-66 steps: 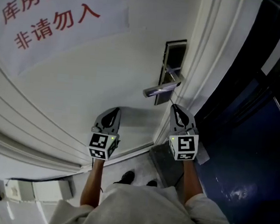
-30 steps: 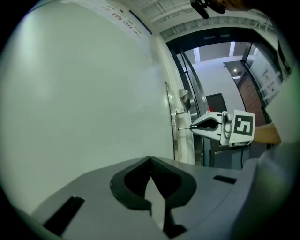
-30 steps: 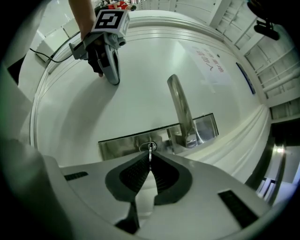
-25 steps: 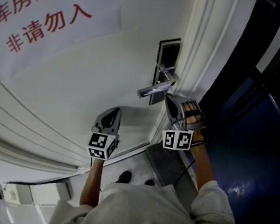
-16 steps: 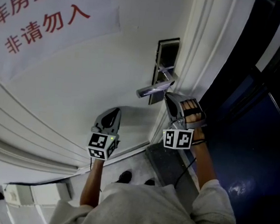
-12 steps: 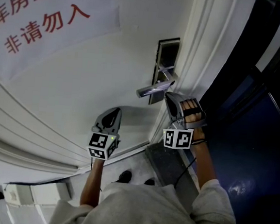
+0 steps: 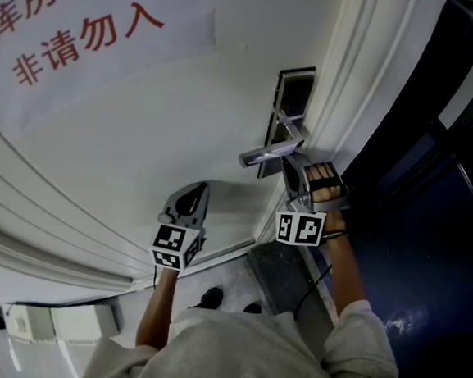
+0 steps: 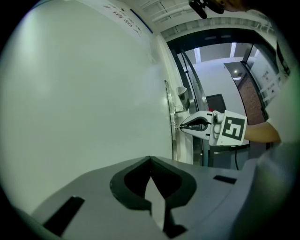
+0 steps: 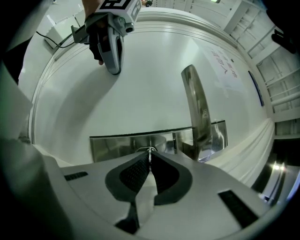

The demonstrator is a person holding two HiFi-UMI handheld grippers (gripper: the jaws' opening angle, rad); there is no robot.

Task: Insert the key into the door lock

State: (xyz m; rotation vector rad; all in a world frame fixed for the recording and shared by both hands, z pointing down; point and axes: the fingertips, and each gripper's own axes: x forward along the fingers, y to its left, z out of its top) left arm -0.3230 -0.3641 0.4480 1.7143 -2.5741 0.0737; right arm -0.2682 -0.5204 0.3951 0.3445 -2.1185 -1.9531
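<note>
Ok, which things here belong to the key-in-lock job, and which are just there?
Part of the job:
key, pinched in the right gripper jaws
lock plate
lever handle
door

Just there:
left gripper, jaws shut on nothing
paper sign with red characters
the person's shoes
</note>
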